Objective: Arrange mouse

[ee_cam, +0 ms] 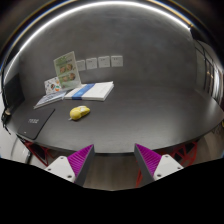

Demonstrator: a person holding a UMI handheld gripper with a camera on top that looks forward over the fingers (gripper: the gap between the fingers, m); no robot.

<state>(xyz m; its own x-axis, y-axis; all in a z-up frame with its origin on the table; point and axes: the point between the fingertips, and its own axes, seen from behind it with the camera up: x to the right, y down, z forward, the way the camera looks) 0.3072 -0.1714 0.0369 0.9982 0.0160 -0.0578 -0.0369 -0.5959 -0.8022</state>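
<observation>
Hovering with its fingers spread and empty, tongs (113,165) face a yellow mouse (79,113); no writing is legible.

Gripper (108,163) — white fingers, magenta pads (80,158)

Small yellow mouse (79,113), rounded and lying flat on the dark tabletop, sitting well beyond the fingers at about eleven o'clock, untouched, just at five o'clock of the white-and-blue book and clear of it.
</observation>
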